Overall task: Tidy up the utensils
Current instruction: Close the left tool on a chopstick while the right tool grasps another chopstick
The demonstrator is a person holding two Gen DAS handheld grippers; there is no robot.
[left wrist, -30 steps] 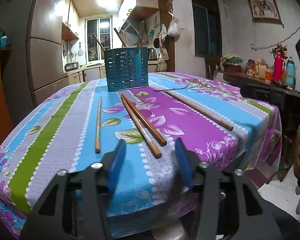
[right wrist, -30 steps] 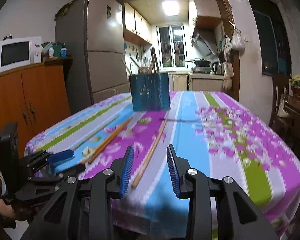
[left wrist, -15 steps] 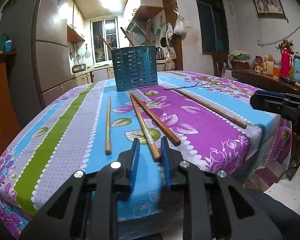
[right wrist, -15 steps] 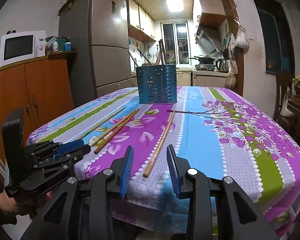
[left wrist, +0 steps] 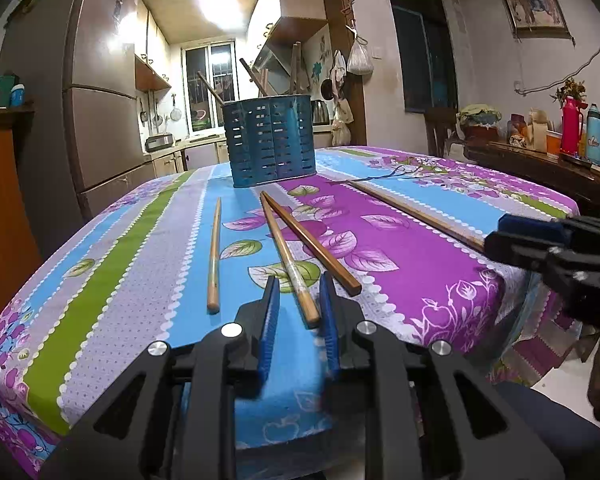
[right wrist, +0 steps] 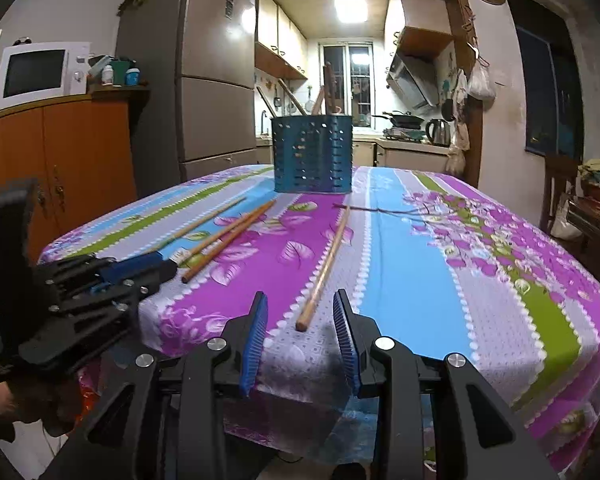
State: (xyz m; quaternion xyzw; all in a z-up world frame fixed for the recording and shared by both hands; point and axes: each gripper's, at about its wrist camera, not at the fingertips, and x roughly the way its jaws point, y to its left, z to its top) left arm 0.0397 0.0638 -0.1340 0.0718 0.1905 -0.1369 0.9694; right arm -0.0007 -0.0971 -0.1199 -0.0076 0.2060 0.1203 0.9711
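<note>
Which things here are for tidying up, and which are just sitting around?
For the job:
four loose chopsticks
blue holder
left tool, right tool

Just sitting around:
microwave
fridge
kettle
red flask

A tall grey fridge stands beyond the far left corner of the worktop, with a white microwave on an orange cabinet beside it. A framed picture hangs on the right wall above a red thermos.
</note>
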